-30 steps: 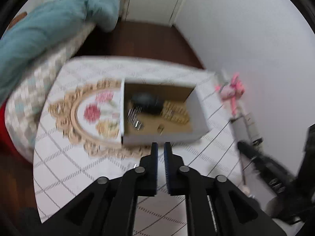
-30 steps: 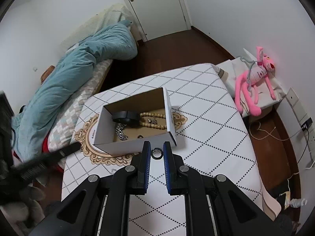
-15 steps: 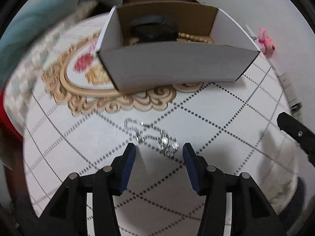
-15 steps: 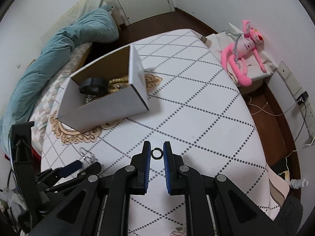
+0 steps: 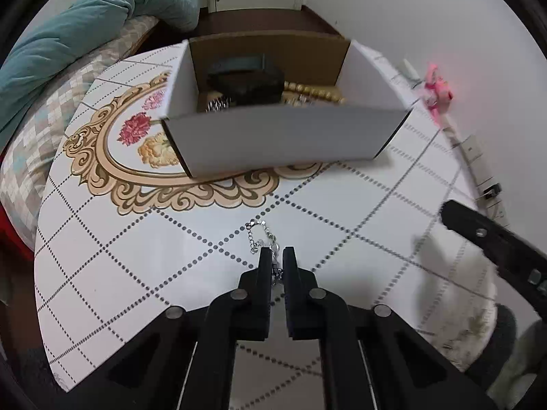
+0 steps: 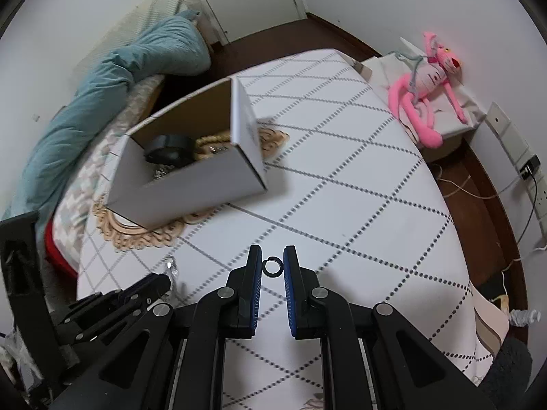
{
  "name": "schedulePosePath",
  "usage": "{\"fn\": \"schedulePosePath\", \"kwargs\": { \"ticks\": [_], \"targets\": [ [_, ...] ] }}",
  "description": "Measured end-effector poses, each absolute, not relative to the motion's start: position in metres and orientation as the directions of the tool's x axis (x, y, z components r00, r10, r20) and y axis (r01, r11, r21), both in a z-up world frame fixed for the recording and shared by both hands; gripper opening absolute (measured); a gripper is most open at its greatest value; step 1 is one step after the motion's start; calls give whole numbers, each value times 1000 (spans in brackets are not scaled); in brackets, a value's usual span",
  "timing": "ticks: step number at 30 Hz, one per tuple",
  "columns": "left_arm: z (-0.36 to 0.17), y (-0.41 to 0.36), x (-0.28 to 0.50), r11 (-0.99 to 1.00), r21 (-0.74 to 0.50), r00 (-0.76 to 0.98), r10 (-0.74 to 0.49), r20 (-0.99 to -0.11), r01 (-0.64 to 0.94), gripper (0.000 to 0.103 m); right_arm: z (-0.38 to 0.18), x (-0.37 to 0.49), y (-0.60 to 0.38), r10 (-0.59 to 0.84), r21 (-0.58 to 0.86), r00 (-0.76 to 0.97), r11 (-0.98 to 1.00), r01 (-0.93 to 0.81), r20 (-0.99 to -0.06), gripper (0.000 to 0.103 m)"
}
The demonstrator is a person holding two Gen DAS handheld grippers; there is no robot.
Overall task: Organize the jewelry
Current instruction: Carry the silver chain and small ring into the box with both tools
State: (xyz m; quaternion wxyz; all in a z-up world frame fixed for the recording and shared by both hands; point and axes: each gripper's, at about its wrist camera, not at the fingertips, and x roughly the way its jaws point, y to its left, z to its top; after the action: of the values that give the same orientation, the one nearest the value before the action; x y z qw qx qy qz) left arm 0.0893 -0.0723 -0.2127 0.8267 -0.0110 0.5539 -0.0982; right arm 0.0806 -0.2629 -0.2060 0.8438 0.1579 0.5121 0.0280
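Left gripper (image 5: 277, 256): pinched narrow on silver chain (image 5: 261, 234); its free tail trailed ahead, might snag.
Right gripper (image 6: 272, 266): clamped small ring (image 6: 272, 267); could pop out.

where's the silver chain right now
In the left wrist view the silver chain lies on the table in front of the white box, its near end pinched in the left gripper.

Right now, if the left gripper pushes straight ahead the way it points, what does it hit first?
The left gripper, shut on the silver chain, would likely meet the white box at its near wall first; depth is unclear.
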Motion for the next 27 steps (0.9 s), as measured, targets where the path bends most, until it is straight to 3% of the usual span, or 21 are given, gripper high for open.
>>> {"fn": "schedulePosePath", "kwargs": {
  "ticks": [10, 17, 27],
  "targets": [
    [-128, -45, 109, 934, -333, 449, -355, -820, 129, 4, -150, 95, -255, 299, 379, 545, 925, 38, -783, 13],
    [-79, -40, 145, 917, -362, 512, -395, -763, 167, 4, -113, 130, -249, 336, 402, 579, 916, -16, -743, 13],
    [-101, -44, 211, 916, -363, 410, -400, -820, 170, 4, -128, 210, -239, 377, 407, 461, 913, -37, -803, 13]
  ]
}}
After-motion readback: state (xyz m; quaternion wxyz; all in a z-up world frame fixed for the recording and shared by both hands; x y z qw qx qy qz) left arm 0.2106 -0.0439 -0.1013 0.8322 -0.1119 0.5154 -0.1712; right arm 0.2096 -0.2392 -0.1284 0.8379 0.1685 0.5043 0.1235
